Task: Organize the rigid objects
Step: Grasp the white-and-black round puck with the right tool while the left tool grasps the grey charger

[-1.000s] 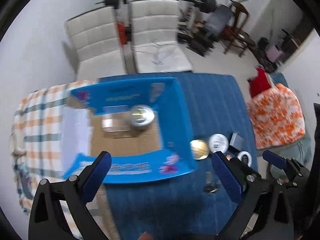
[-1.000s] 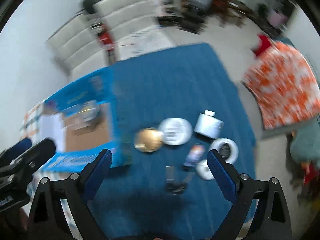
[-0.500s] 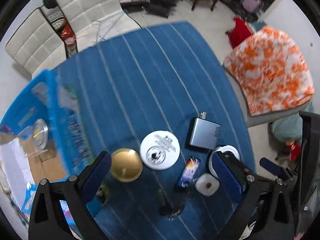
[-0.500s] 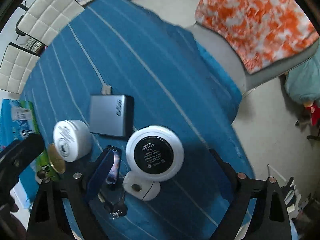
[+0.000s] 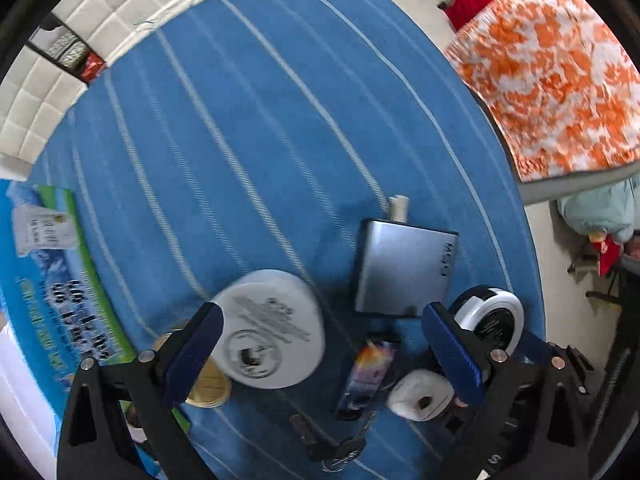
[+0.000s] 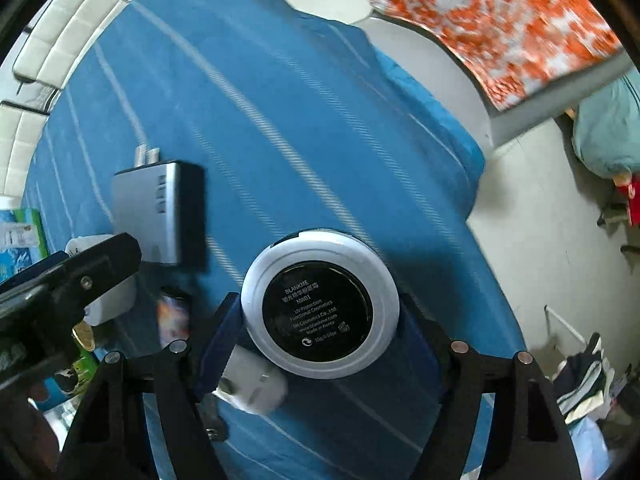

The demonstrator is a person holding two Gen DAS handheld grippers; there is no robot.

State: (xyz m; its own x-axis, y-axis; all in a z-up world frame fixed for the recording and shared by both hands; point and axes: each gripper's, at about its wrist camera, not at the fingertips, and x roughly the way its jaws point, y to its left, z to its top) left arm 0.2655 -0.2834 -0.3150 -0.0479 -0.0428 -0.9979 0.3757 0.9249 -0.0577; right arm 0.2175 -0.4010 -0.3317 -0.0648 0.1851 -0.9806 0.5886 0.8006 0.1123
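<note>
Small items lie on a blue striped cloth (image 5: 248,128). My right gripper (image 6: 320,344) has its fingers on both sides of a round white compact with a black label (image 6: 320,304), close to its rim; contact is not certain. That compact also shows in the left wrist view (image 5: 494,320). My left gripper (image 5: 324,356) is open and hovers over a white round jar (image 5: 272,344), a lighter (image 5: 366,376) and a small white case (image 5: 420,394). A gold lid (image 5: 208,388), a grey power bank (image 5: 404,268) and keys (image 5: 332,448) lie nearby.
The blue cardboard box (image 5: 48,288) stands at the left edge of the cloth. An orange-and-white blanket (image 5: 552,80) lies on a seat to the right. White cushioned chairs (image 5: 36,92) stand beyond the far edge. The table's right edge drops to the floor (image 6: 532,240).
Both grippers have swung from the blue box to the right and come down over the small items. My right gripper has narrowed around the round white compact.
</note>
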